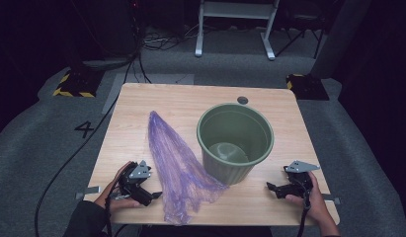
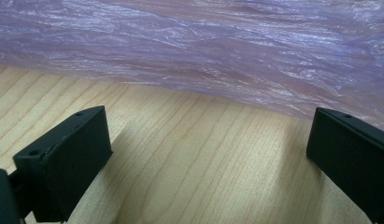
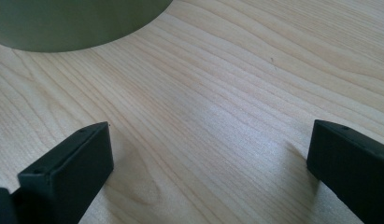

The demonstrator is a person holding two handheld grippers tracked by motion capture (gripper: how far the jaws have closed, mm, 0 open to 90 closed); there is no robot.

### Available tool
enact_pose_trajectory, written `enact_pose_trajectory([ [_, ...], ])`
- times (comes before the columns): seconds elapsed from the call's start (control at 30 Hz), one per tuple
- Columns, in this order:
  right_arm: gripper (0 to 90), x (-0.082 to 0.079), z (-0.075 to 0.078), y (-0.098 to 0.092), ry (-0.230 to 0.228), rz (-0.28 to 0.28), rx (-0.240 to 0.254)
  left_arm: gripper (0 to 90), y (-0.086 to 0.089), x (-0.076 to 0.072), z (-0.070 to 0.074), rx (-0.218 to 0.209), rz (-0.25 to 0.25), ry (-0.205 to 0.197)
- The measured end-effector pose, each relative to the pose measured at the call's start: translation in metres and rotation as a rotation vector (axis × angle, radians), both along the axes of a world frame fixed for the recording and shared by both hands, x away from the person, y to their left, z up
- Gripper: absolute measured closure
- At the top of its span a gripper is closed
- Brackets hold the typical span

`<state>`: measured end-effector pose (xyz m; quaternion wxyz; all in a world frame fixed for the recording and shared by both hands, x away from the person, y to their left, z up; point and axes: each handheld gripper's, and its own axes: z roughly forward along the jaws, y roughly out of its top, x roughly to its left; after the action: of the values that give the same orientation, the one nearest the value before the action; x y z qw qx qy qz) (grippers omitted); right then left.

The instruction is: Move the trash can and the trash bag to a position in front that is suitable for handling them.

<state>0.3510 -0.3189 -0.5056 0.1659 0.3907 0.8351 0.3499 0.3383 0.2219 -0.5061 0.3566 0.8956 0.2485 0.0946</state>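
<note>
Desk (image 1: 141, 103) of pale wood carries a crumpled purple plastic bag (image 1: 178, 168) and a green ribbed bin (image 1: 235, 143). The bag lies left of the desk's middle, its narrow end pointing toward the far edge and its wide end spread close to the near edge, touching the foot of the bin. The bin stands upright right of the middle. The left gripper (image 1: 153, 196) rests near the near left corner, just beside the bag, its jaws spread wide over bare wood with nothing between them. The right gripper (image 1: 273, 188) sits near the near right corner, jaws likewise spread and empty, pointing toward the bin's base.
</note>
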Motion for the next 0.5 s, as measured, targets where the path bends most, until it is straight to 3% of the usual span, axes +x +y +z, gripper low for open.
enact_pose_trajectory([
  [0.5, 0.4, 0.0005, 0.0, -0.0001, 0.0, -0.004, 0.0, 0.0, 0.0009, -0.0013, 0.0, -0.002, 0.014, 0.002],
])
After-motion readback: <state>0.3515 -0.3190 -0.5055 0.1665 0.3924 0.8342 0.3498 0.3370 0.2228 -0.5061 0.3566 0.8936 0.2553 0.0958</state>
